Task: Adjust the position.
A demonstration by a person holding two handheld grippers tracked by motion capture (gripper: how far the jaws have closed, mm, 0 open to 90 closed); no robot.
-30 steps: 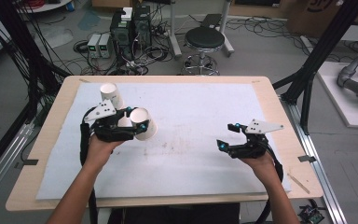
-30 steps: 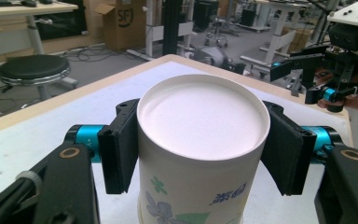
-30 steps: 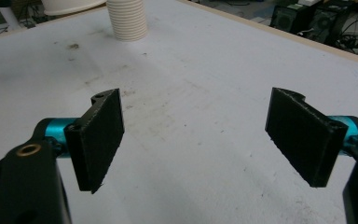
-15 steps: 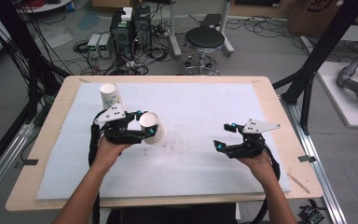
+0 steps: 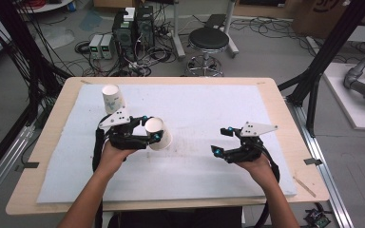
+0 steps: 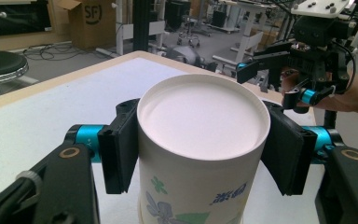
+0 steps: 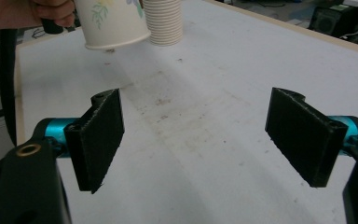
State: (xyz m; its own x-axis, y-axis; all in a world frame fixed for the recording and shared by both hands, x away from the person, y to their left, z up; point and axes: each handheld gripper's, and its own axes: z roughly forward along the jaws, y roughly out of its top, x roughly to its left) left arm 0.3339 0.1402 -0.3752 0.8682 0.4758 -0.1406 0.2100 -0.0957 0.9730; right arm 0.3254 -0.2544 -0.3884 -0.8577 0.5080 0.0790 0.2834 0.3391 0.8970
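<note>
A: The paper cup [image 5: 158,133] is clamped upside down between the pads of the left tool [image 6: 200,154], just off the surface [image 5: 199,114] left of centre. It should be kept level while lowered — no extra squeeze, or the wall buckles.

B: Agreed. The right tool [image 5: 233,142] is held wide apart and empty at three o'clock. The cup stack [image 5: 112,98] stands at eleven o'clock; bare room is left between the tools, edges well apart.

White paper cup [image 6: 200,154] with blue-green flower print; black fingers [image 6: 120,154].
</note>
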